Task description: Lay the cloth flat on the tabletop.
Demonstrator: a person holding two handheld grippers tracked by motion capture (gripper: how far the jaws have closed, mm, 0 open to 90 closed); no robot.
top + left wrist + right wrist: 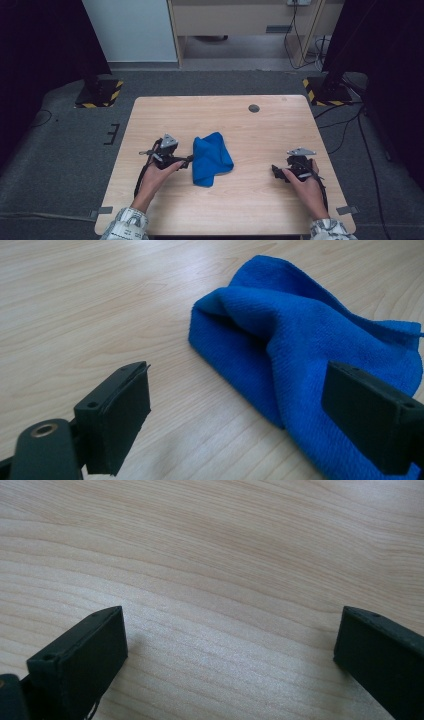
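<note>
At the left of the desk, the left hand-held gripper lies low on the wood, its jaws pointing at the cloth and spread wide. The left gripper view shows the blue cloth reaching between the two jaws; one jaw stands over bare wood and the other stands in front of the cloth's near edge. Whether that jaw touches the fabric cannot be told, and nothing is gripped yet.

The cloth sits near the middle of the desk, loosely doubled over in a rumpled heap rather than laid flat. Judged from that, the handling of it looks barely begun: no edge is pinched, none lifted, and any neat folding or spreading is left to do.

Well apart at the right, the right hand-held gripper rests on the desk in the person's hand. Its own view shows both jaws wide apart over bare wood, holding and touching nothing.
</note>
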